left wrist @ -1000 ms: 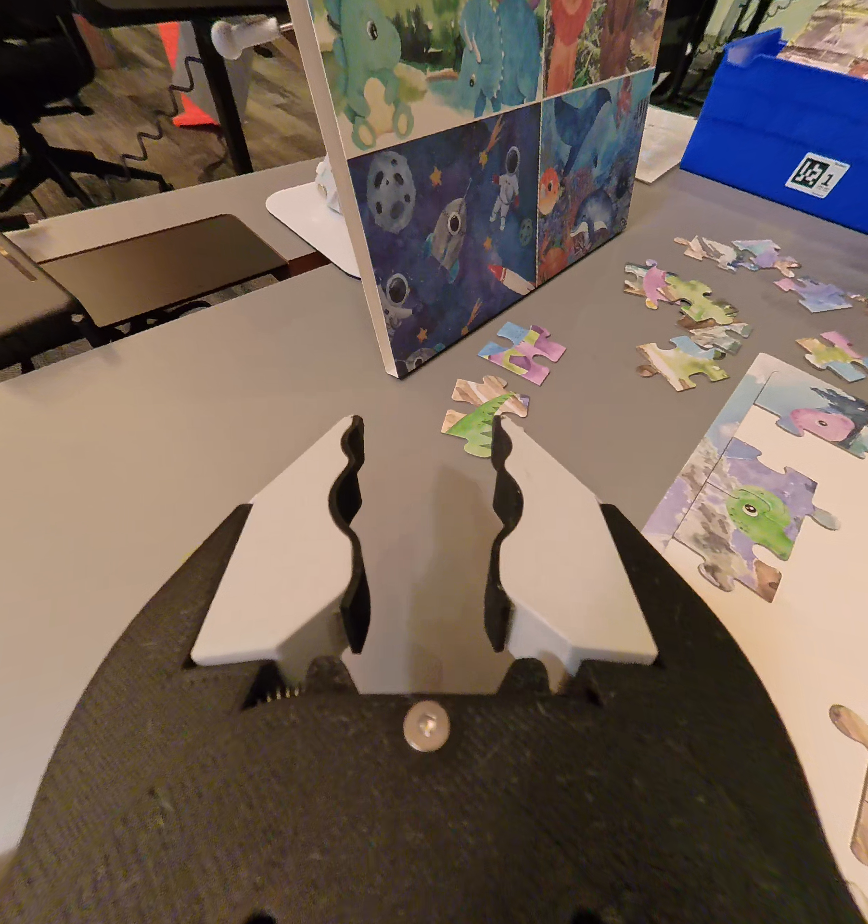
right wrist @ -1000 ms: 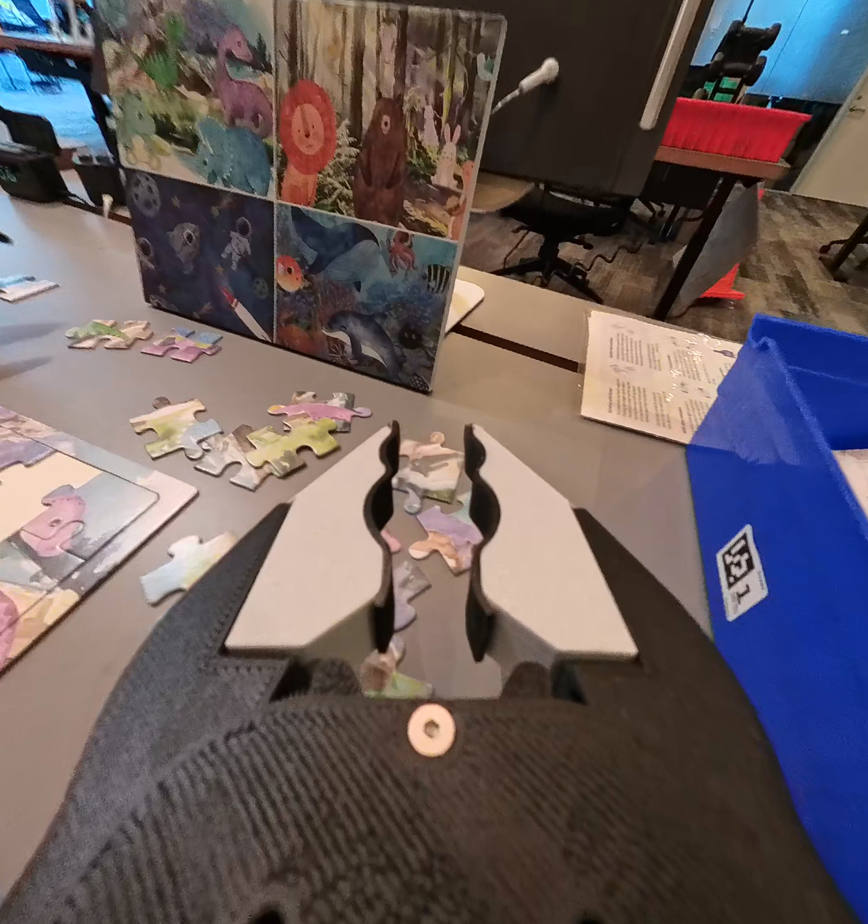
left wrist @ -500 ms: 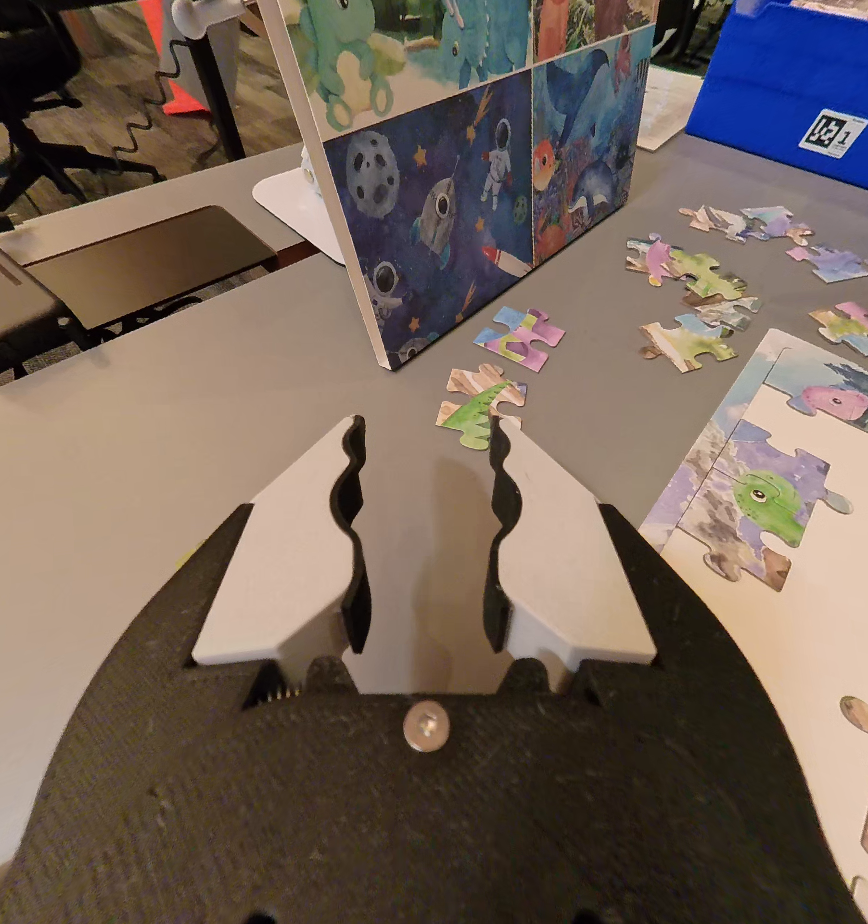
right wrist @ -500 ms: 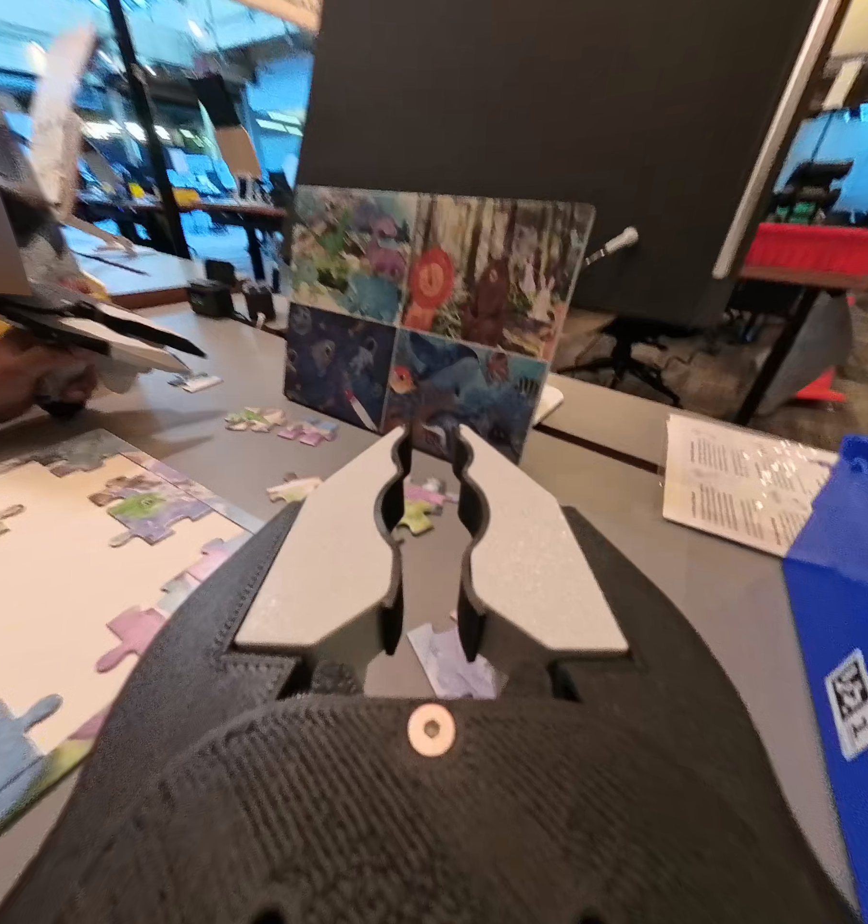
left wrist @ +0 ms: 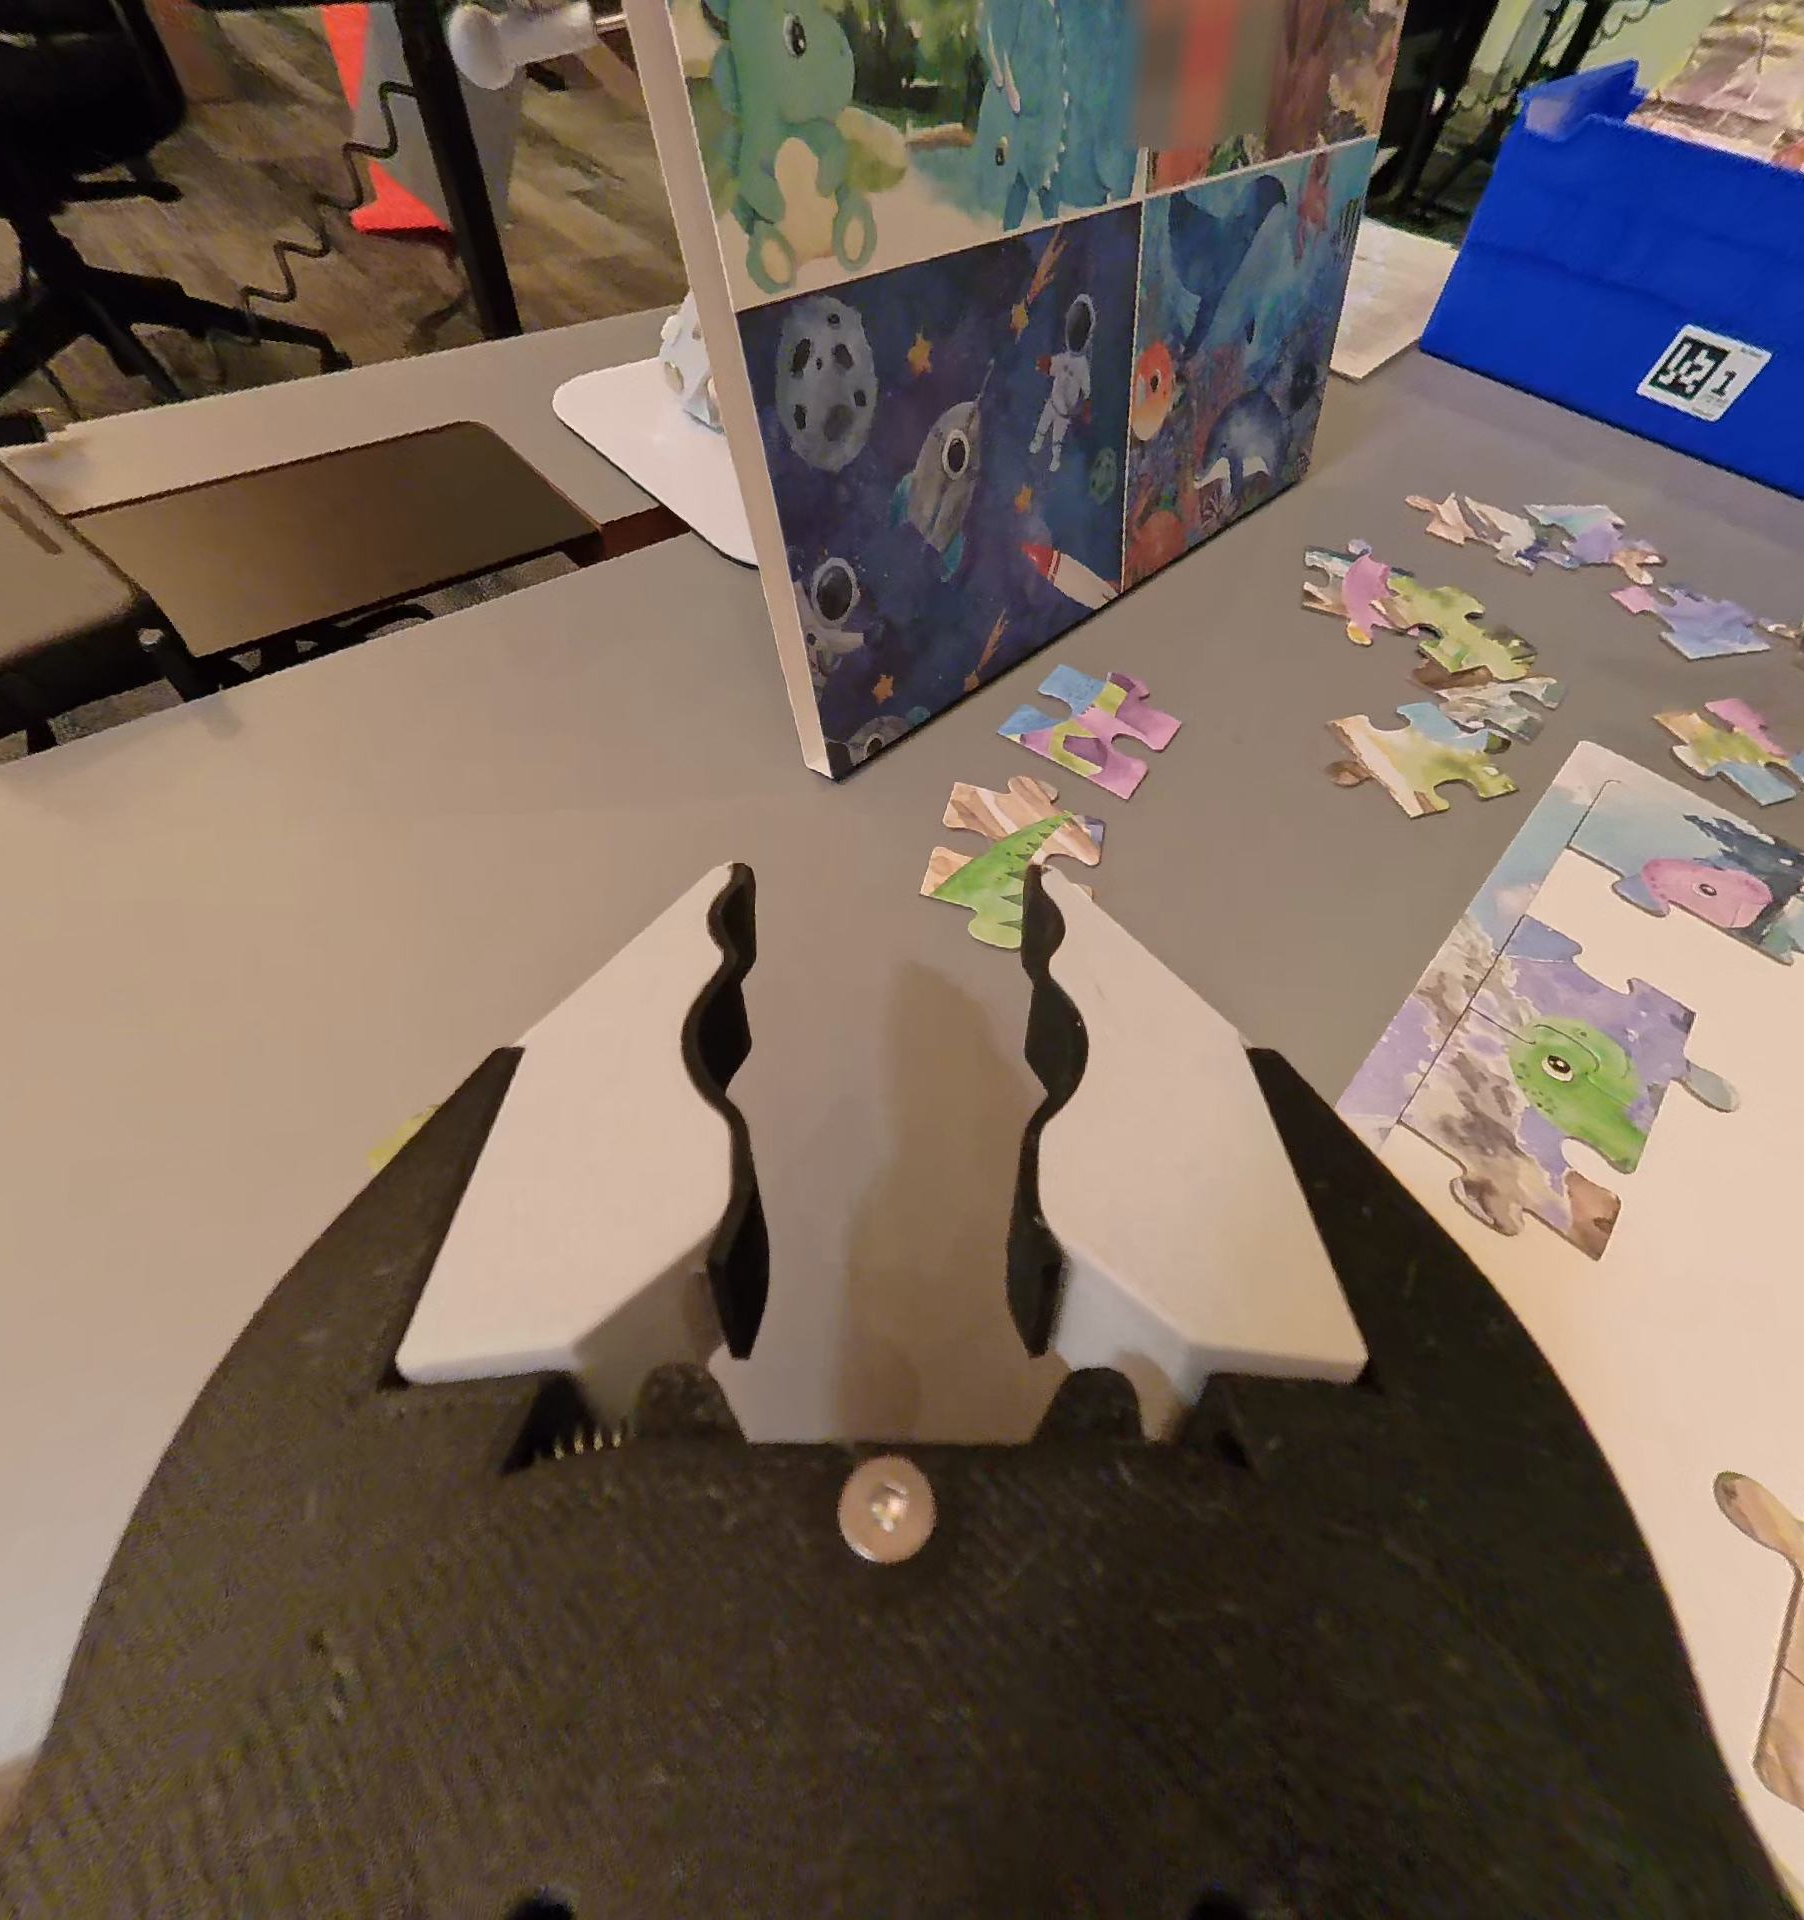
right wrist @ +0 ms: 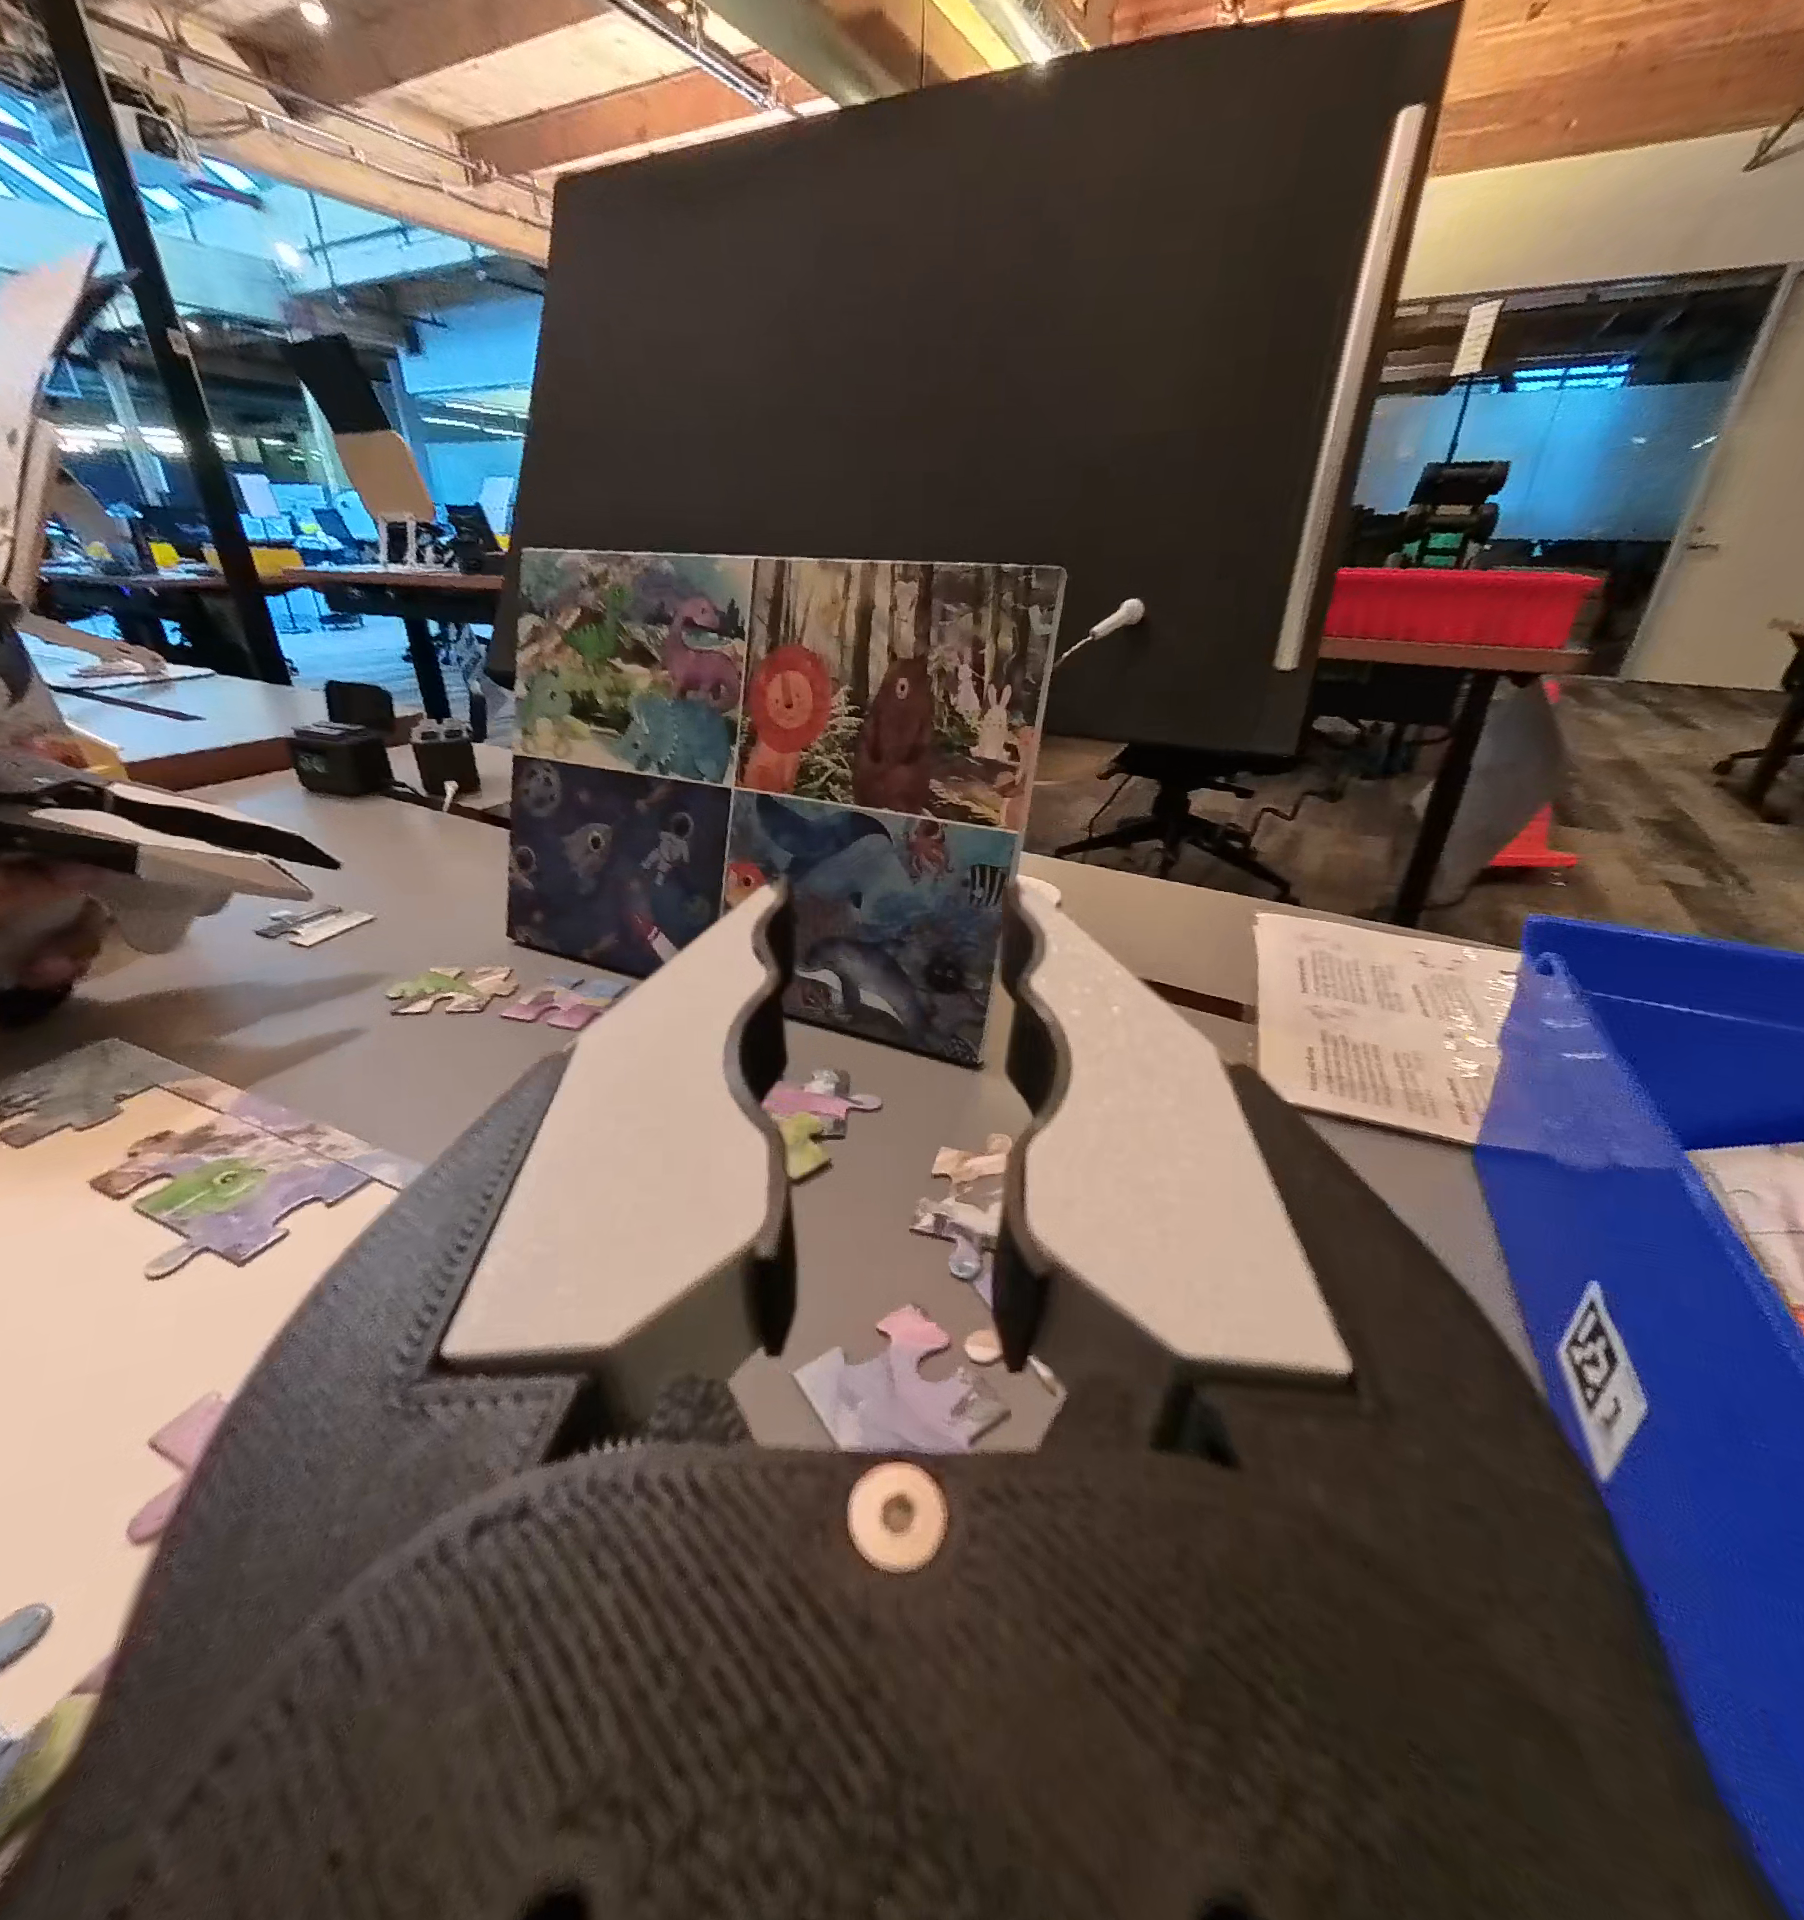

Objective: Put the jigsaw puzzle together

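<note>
My left gripper (left wrist: 882,883) is open and empty, low over the grey table (left wrist: 358,883). A green-and-brown puzzle piece (left wrist: 1002,862) lies just past its right fingertip, with a blue-purple piece (left wrist: 1090,727) beyond. The puzzle board (left wrist: 1656,1299) lies to the right with a green dinosaur piece (left wrist: 1563,1081) and a pink one (left wrist: 1708,883) set in it. My right gripper (right wrist: 893,914) is open and empty, raised above loose pieces: a purple one (right wrist: 898,1382), a pale one (right wrist: 965,1195) and a pink one (right wrist: 815,1101). The board (right wrist: 46,1351) shows to its left, with the left gripper (right wrist: 150,842) beyond it.
An upright reference picture (left wrist: 981,416) (right wrist: 784,790) stands at the back of the table. A blue bin (left wrist: 1656,239) (right wrist: 1708,1247) stands on the right, with a printed sheet (right wrist: 1386,1018) behind it. More loose pieces (left wrist: 1417,623) lie between picture and board. Across from one pair of fingers to the other is roughly 40 centimetres. From my left tips it is roughly 7 centimetres to the green-and-brown puzzle piece (left wrist: 1002,862); from my right, 35 centimetres. Look for it in the right wrist view (right wrist: 444,983) too.
My right gripper has lifted away from the loose pieces, tilted up to a level view, and its jaws have opened wider. My left gripper has barely moved.
</note>
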`<state>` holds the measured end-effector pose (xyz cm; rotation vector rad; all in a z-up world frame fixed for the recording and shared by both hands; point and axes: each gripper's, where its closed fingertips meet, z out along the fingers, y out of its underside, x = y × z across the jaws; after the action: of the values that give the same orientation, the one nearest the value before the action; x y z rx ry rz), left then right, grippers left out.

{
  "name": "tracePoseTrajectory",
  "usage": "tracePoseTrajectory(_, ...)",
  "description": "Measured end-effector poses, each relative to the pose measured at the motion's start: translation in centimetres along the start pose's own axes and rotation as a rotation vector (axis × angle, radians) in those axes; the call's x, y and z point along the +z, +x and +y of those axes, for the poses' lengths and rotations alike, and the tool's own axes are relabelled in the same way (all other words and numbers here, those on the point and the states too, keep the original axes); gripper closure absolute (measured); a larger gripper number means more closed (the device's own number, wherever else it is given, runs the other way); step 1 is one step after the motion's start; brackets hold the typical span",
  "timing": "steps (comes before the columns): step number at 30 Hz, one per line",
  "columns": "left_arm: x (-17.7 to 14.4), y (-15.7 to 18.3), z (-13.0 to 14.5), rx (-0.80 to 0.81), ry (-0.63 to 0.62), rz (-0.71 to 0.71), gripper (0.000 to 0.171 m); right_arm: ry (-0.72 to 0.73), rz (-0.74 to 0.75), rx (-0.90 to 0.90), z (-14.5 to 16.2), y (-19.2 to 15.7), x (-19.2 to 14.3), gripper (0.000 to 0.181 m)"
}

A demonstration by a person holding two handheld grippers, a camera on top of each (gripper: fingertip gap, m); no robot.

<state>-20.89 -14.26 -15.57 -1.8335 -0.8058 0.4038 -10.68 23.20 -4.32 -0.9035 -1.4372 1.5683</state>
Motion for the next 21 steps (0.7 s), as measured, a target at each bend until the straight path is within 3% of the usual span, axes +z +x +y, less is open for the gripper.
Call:
tracePoseTrajectory(4, 0.1, 0.0, 0.2, 0.003, -0.013, -0.005, 0.121, -0.029, -0.056, 0.026, 0.8, -0.6, 0.3, 0.145)
tracePoseTrajectory(7, 0.3, 0.0, 0.3, 0.006, -0.028, -0.010, 0.120, -0.101, -0.225, 0.047, 2.2, -3.2, 0.9, 0.137)
tracePoseTrajectory(13, 0.4, 0.1, 0.5, 0.017, -0.040, -0.013, 0.120, -0.470, -0.481, 0.016, 9.2, -7.9, 0.7, 0.122)
tracePoseTrajectory(15, 0.5, 0.1, 0.5, 0.023, -0.045, -0.015, 0.120, -0.566, -0.555, -0.033, 11.4, -9.4, -0.1, 0.103)
tracePoseTrajectory(18, 0.6, 0.1, 0.6, 0.032, -0.054, -0.018, 0.120, -0.691, -0.578, -0.083, 14.1, -9.8, -1.0, 0.102)
tracePoseTrajectory(21, 0.7, 0.2, 0.8, 0.048, -0.065, -0.023, 0.120, -0.730, -0.546, -0.083, 14.8, -8.8, -1.3, 0.108)
